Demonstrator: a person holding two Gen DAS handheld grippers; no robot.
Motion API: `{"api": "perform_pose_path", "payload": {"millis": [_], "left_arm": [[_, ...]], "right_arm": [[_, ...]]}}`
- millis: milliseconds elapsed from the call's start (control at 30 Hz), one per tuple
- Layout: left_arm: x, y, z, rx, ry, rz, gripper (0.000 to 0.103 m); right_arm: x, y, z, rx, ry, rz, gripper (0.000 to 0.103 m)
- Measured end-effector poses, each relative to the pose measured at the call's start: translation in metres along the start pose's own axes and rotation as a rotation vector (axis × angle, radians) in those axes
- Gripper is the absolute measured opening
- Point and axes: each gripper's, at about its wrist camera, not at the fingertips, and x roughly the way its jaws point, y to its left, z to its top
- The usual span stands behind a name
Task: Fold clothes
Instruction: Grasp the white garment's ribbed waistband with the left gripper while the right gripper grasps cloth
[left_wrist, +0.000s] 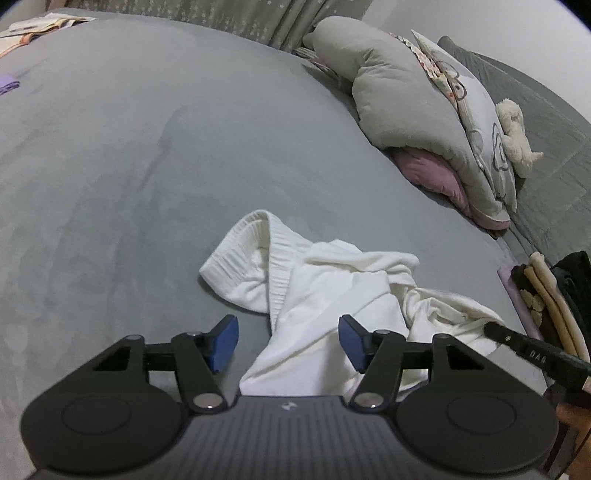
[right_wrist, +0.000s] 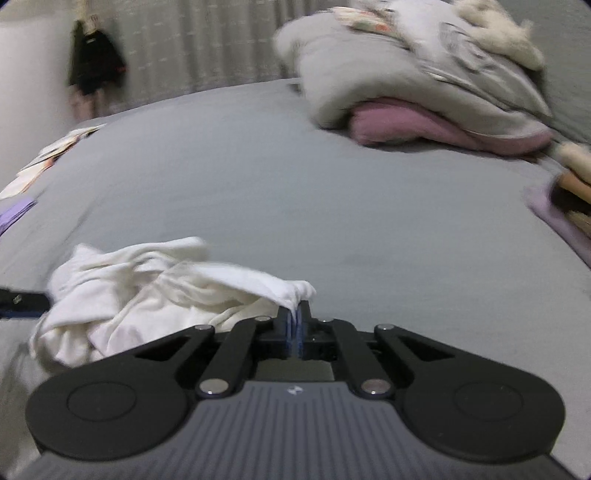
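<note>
A crumpled white garment (left_wrist: 325, 291) with a ribbed hem lies on the grey bed sheet (left_wrist: 147, 147). My left gripper (left_wrist: 288, 332) hovers over its near part. Its blue pads (left_wrist: 225, 343) stand apart, a fold of the cloth runs between them, and neither pad presses on it. In the right wrist view my right gripper (right_wrist: 297, 314) is shut on a pinched edge of the white garment (right_wrist: 147, 291), which is pulled up into a peak. A black part of the right gripper (left_wrist: 517, 343) shows at the cloth's right side in the left wrist view.
A heap of grey quilt and pillows (left_wrist: 406, 110) with a pink cushion (left_wrist: 436, 173) and a plush toy (left_wrist: 515, 129) lies at the far right. A stack of folded clothes (left_wrist: 546, 295) sits at the right edge. Papers (left_wrist: 37, 24) lie far left. Dark clothing (right_wrist: 94, 62) hangs by the wall.
</note>
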Motion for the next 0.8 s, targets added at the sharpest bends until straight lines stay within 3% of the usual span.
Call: {"api": "perform_pose_path", "payload": {"millis": [200,300,367,400,433,500,567,667,800], "left_arm": [[0.015,0.0,-0.004,-0.021,0.019,0.007,0.061],[0.019,-0.003,-0.005,-0.006,0.028,0.013,0.058],[0.018,-0.007,-0.005,0.012,0.031,0.024,0.04],[0.018,-0.008,-0.006,0.011,0.025,0.034,0.011],[0.017,-0.008,-0.007,0.01,0.02,0.045,0.005],[0.015,-0.008,-0.008,-0.004,0.007,0.065,0.002],[0.006,-0.01,-0.007,-0.015,-0.022,0.095,0.002],[-0.013,-0.018,-0.006,0.021,-0.079,0.157,0.002],[-0.032,-0.016,-0.008,0.055,-0.117,0.235,0.002]], "right_arm": [[0.003,-0.03,-0.008,0.003,0.029,-0.15,0.002],[0.005,-0.042,-0.011,0.007,0.048,-0.174,0.003],[0.006,-0.048,-0.013,0.021,0.07,-0.14,0.006],[0.007,-0.048,-0.013,0.02,0.074,-0.133,0.007],[0.006,-0.045,-0.015,0.003,0.075,-0.122,0.011],[0.004,-0.04,-0.015,-0.02,0.073,-0.101,0.015],[0.0,-0.03,-0.014,-0.028,0.062,-0.015,0.018],[0.0,-0.02,-0.011,-0.046,0.061,0.045,0.03],[0.002,0.003,-0.014,-0.111,0.092,0.188,0.032]]}}
